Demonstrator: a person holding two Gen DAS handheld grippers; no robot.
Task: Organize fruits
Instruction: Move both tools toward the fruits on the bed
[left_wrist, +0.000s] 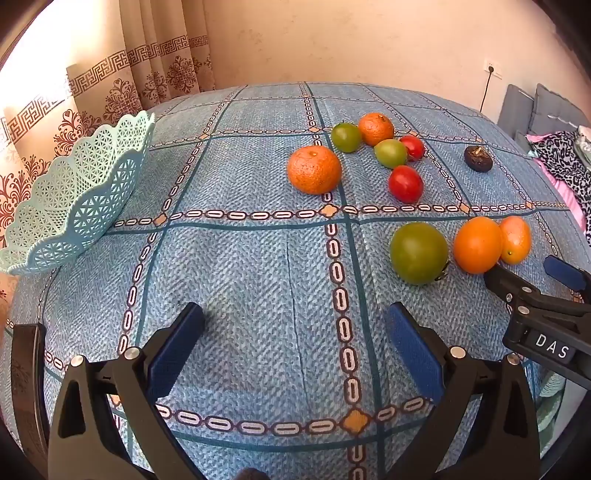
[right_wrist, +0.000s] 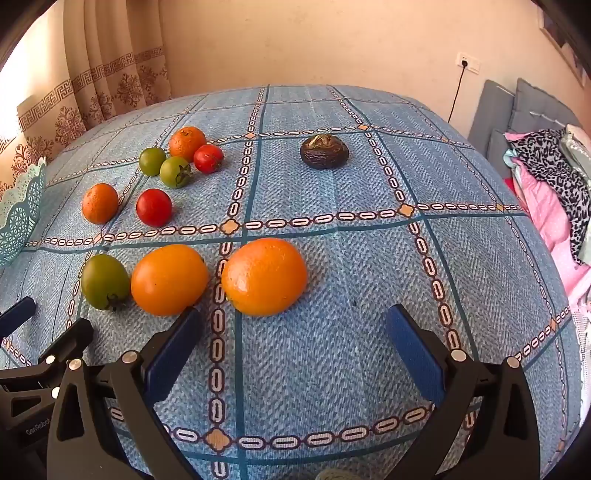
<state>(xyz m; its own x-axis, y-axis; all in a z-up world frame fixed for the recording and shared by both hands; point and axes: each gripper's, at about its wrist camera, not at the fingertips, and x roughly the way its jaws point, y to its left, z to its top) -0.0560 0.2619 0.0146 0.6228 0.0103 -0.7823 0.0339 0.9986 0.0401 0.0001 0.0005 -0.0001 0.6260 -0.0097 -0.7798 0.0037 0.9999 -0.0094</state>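
Fruits lie scattered on a blue patterned tablecloth (left_wrist: 258, 280). Nearest are a large green tomato (left_wrist: 418, 253), a smooth orange fruit (left_wrist: 477, 244) and a second orange fruit (right_wrist: 264, 276). Farther back sit a mandarin (left_wrist: 314, 169), a red tomato (left_wrist: 405, 183), another mandarin (left_wrist: 376, 129), two small green tomatoes and a dark wrinkled fruit (right_wrist: 324, 151). My left gripper (left_wrist: 295, 332) is open over bare cloth. My right gripper (right_wrist: 293, 332) is open too, just short of the two orange fruits, its left finger close to one. A mint lattice basket (left_wrist: 74, 199) stands at the left, its inside hidden.
The right gripper (left_wrist: 535, 284) also shows at the right edge of the left wrist view. A curtain (left_wrist: 92, 81) hangs behind the basket. Pillows and patterned bedding (right_wrist: 546, 177) lie beyond the table's right edge. A wall socket with a cord (right_wrist: 466, 64) is at the back.
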